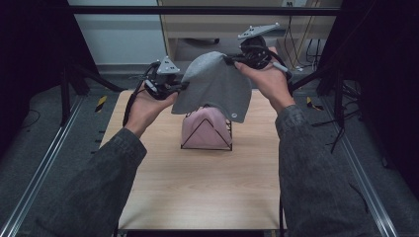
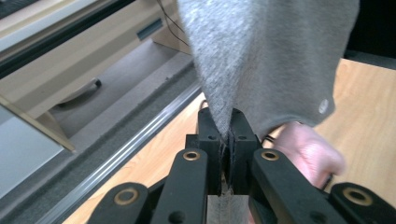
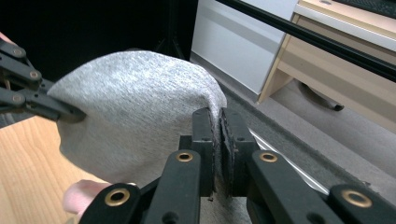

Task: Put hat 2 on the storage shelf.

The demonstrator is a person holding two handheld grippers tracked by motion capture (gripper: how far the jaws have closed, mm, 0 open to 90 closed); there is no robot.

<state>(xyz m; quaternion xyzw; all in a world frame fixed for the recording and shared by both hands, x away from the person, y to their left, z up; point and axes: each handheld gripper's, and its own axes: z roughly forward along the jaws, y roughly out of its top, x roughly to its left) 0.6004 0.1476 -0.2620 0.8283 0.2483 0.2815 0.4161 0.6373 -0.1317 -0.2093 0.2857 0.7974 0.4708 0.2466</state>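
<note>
Two grippers hold one grey knit hat (image 1: pixel 215 84) up in the air over the far half of the table (image 1: pixel 197 192), well above the wood. The left gripper (image 1: pixel 184 86) has its jaws pressed together on the hat's left edge, and in the left gripper view (image 2: pixel 227 133) the fabric runs down into the narrow slit between them. The right gripper (image 1: pixel 232 60) is clamped on the hat's upper right edge; in the right gripper view (image 3: pixel 218 122) the jaws stand almost touching with a thin fold of cloth nipped between them. The hat looks soft and heathered, rounded at the top and hanging loose like a small tent, with a little round pale tag (image 1: pixel 233 116) near its lower right hem.

Beneath it, near the table's far edge and about midway across, stands a black wire stand (image 1: pixel 206 139) with a pink hat (image 1: pixel 205 127) draped over it. The grey hat covers the pink hat's top, so I cannot tell whether the two touch. The tag's marking is too small to read. Both sleeves (image 1: pixel 316 182) are cut off by the bottom of the high view.
</note>
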